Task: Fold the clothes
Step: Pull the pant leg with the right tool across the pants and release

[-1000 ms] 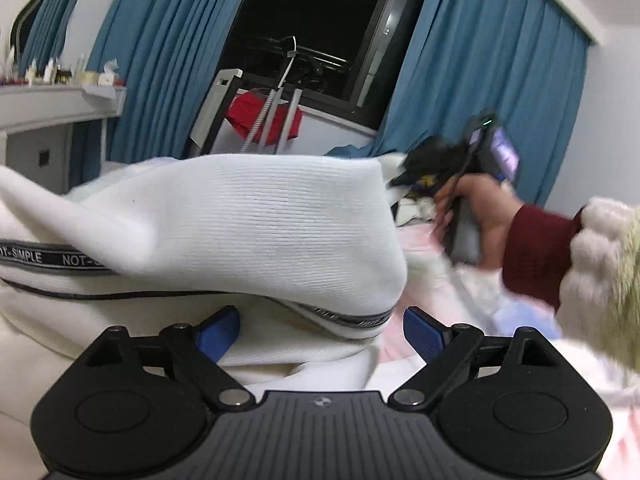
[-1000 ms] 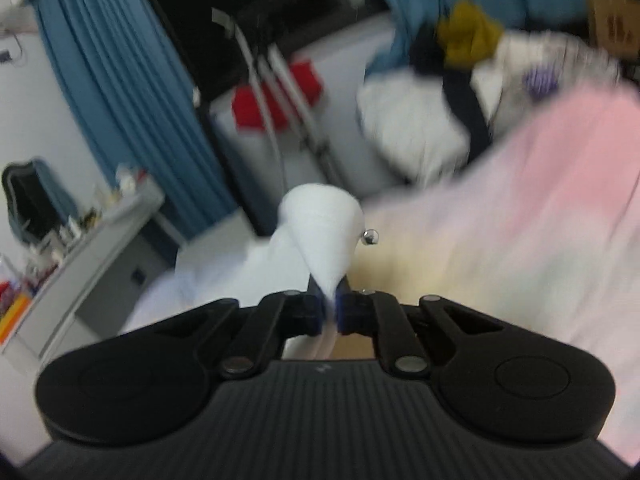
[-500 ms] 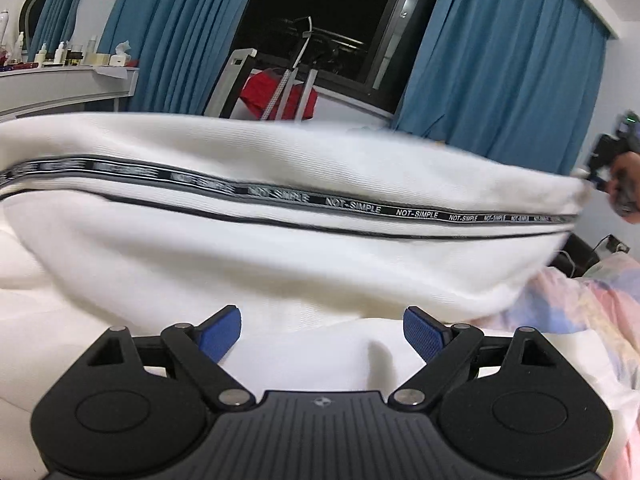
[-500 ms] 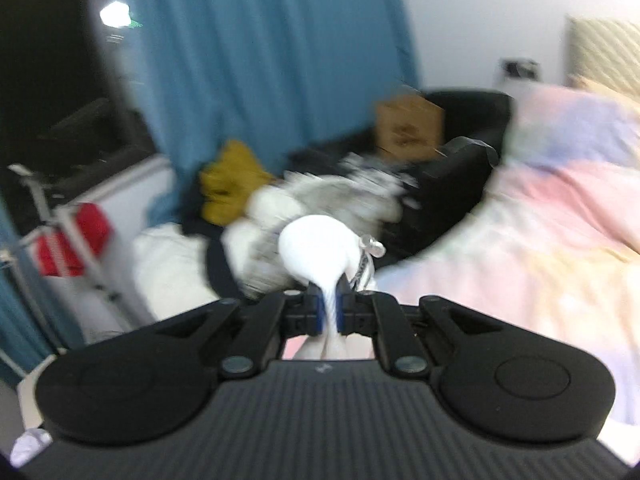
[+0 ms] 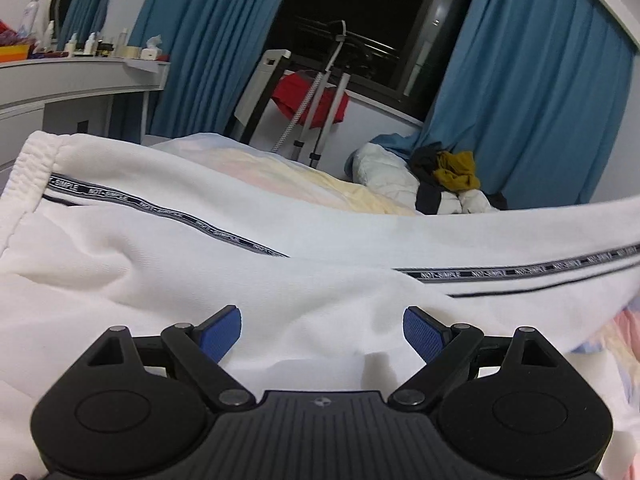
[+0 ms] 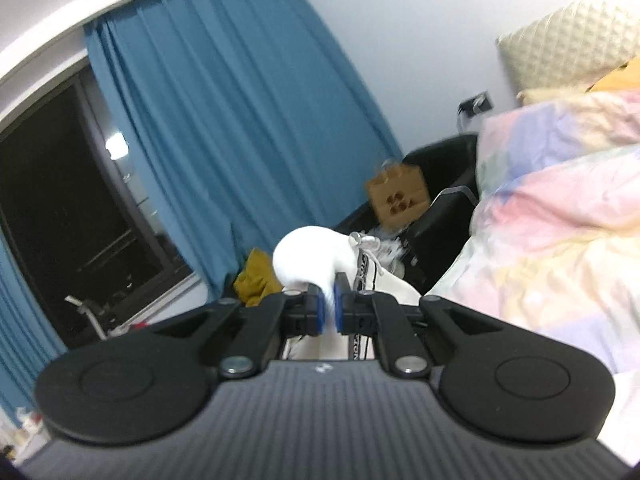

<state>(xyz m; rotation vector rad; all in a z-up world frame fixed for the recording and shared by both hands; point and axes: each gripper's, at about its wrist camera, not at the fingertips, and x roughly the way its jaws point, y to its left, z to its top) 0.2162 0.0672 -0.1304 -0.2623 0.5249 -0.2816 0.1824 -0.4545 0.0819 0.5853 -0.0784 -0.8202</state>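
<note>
Room: a bedroom at night, with blue curtains [image 5: 532, 92] framing a dark window [image 5: 360, 20], and a bed under a pastel patchwork quilt [image 6: 560, 216].
Garment: white trousers [image 5: 168, 264] with a black lettered side stripe [image 5: 224, 232], lying across the bed; the elastic waistband [image 5: 28, 168] sits at the far left of the left wrist view, and one leg stretches away to the right.
Left gripper [image 5: 322, 334]: released, its blue pads wide apart, with white cloth lying loose between and below them, not pinched.
Right gripper [image 6: 328, 308]: clenched on a bunched white end of the trousers, which balloons just above the closed pads; a drawstring [image 6: 364, 256] dangles beside it.
Step in hand: judged to be pulling the leg out straight before folding.
How to do it well: keep the right pinch firm and draw the leg taut and level, so the stripe runs unbroken; the left claw could pin the waistband end to stop the cloth sliding.
</note>
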